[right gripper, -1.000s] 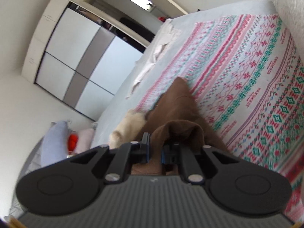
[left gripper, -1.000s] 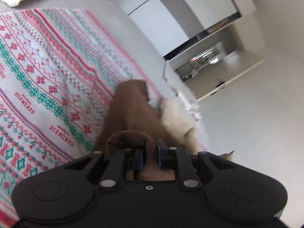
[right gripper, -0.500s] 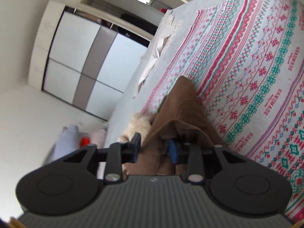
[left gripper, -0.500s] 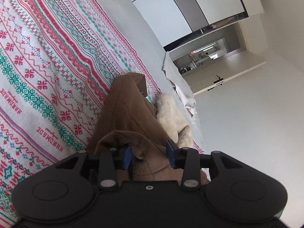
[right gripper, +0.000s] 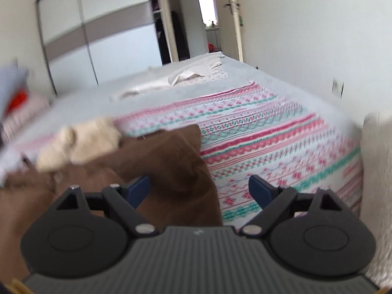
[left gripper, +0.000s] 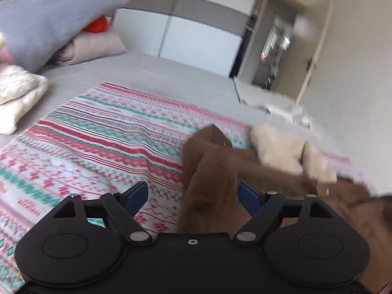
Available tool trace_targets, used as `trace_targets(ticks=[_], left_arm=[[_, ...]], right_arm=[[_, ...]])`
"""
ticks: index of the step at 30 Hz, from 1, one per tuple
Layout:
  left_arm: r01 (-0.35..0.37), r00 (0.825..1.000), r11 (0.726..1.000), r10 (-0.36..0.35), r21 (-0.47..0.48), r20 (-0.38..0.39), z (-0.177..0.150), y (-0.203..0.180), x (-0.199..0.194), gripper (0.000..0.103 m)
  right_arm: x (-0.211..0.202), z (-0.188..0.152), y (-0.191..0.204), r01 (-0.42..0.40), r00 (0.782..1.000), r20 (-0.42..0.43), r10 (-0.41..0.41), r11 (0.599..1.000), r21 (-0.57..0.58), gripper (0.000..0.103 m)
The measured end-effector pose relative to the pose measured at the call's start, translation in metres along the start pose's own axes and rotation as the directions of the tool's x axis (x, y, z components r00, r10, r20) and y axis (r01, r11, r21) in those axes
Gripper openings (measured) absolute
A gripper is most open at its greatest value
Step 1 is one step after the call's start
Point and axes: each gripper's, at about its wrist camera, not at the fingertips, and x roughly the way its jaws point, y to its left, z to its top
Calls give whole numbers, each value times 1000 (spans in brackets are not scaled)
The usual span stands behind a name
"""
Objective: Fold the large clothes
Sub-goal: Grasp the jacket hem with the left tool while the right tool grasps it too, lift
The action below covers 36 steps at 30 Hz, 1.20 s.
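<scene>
Brown garment [left gripper: 208, 183] between both jaws, unpressed; left gripper [left gripper: 192, 194] opening wide; right gripper [right gripper: 199, 187] opening wide

Garment [left gripper: 210, 171] on blanket [left gripper: 98, 147]; fleece [left gripper: 281, 149] on garment's right part; pillow [left gripper: 44, 19] and folded knit [left gripper: 17, 93] left of blanket, wardrobe [left gripper: 191, 31] behind

brown garment [left gripper: 210, 186]: soft matt cloth | blanket [left gripper: 98, 142]: knit-patterned cloth | cream garment [right gripper: 80, 144]: possibly fleece, blurred
</scene>
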Motion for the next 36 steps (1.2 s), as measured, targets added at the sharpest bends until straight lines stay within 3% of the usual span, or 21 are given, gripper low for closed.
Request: trace_targets(ticks=[3,5,7,8,10,11,14,17,19,22,27,32,34,36], left_arm=[[13,999,1000,-13,0,-37,-4,-10,29,77],[24,999,1000,-25,-13,-42,-7,-13,41,73],[22,999,999,-23,-24,-41,-9,-20,43,52],[18,999,999,-19,-28,-37,-9,-23,44,46],[-15,1000,999,14,-29,-20,-10,-28,43,31],[-28,1000,999,28,-21,-8,-11,-32,43,26],[-70,995,997,68,25,70,-13,-43,31,15],[-111,979,988,91,103,182,-13,-56,10,13],[-143,961,978,99,154,260,-13,-66,-6,13],[-198,919,958,108,207,380,-11,-82,-29,13],[-237,836,959,118,158,535,8,-95,-52,13],[-282,749,948,123,146,651,55,-108,-44,13],[-315,717,937,131,151,684,77,-115,-30,13],[-341,707,927,145,155,692,96,-118,-6,13]], right_arm=[[22,-5,9,22,1000,-13,-23,998,-57,88],[34,-8,5,7,1000,-21,-7,999,-31,88],[40,-8,-1,-19,1000,-22,19,999,33,87],[42,-8,-4,-33,999,-15,34,997,72,84],[43,-8,-7,-91,996,-4,93,986,138,59],[45,-9,-5,-124,992,-12,127,980,157,38],[39,-13,17,-50,999,16,49,997,58,18],[20,-13,41,51,993,111,-44,997,-64,12],[6,-14,55,115,978,190,-90,986,-122,12],[-19,-11,71,212,932,330,-149,963,-165,11],[-53,7,83,309,813,538,-223,948,-74,10],[-52,48,92,356,707,650,-279,934,14,10],[-37,70,97,372,690,663,-290,928,19,10],[-16,92,101,374,691,658,-299,927,28,10]])
